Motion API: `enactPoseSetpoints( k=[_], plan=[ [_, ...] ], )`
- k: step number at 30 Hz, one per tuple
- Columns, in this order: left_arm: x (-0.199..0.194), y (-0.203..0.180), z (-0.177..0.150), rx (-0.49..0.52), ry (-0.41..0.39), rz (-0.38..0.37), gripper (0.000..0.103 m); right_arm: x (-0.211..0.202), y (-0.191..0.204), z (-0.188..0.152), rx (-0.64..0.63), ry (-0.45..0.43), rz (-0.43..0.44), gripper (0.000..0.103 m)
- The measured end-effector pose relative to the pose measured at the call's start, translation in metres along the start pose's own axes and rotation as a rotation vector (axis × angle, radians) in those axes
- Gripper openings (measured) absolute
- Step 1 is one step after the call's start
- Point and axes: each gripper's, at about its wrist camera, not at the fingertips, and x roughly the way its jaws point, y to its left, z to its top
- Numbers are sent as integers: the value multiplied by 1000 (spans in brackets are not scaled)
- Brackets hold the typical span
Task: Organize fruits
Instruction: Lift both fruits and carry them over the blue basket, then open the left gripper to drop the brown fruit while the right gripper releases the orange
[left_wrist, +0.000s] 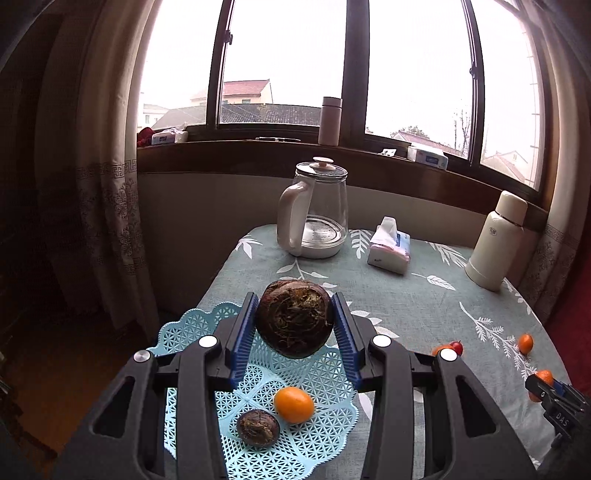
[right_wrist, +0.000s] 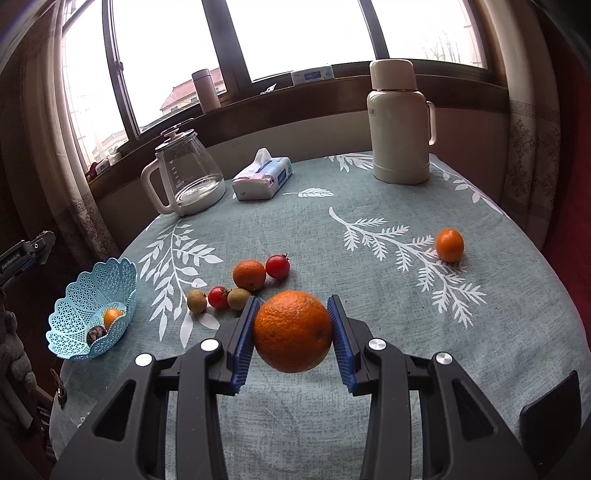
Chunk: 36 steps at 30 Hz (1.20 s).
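My left gripper (left_wrist: 295, 325) is shut on a dark brown, fibrous round fruit (left_wrist: 294, 318), held above the light blue lattice basket (left_wrist: 325, 380). Inside the basket lie a small orange fruit (left_wrist: 293, 404) and a small brown fruit (left_wrist: 257, 428). My right gripper (right_wrist: 293, 330) is shut on a large orange (right_wrist: 293, 331), held above the tablecloth. The blue basket (right_wrist: 79, 314) sits at the table's left edge in the right wrist view. Loose on the cloth are an orange fruit (right_wrist: 249, 274), two red tomatoes (right_wrist: 277, 266) (right_wrist: 218, 297), two small brown fruits (right_wrist: 197, 301) (right_wrist: 238, 298) and another orange fruit (right_wrist: 449, 244).
A glass kettle (right_wrist: 188, 173), a tissue pack (right_wrist: 262, 177) and a white thermos (right_wrist: 400, 122) stand along the far side of the round table (right_wrist: 406, 295). Beyond it is a window sill with a pink bottle (left_wrist: 330, 121). Curtains hang at both sides. The table's left edge is beside the basket.
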Motion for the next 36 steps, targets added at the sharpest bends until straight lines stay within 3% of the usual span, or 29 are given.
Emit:
enactPoseSetpoints(
  k=[20,21,23,25,30,36],
  plan=[
    [21,46,0,-95,60,60,43,5,24,-10,-55,31,28,38],
    [19,48,1,-102,57,59,45,5,26,-11,-58,34,31,38],
    [16,49,3,-111,41,61,61,6,30,-11,-65,43,44,38],
    [11,49,5,-112,15,67,82,9,36,-8,-70,57,67,38],
    [1,51,10,-115,-20,57,97,14,67,2,-115,74,137,38],
    [-8,60,16,-146,-39,51,100,27,119,13,-177,119,238,38]
  ],
)
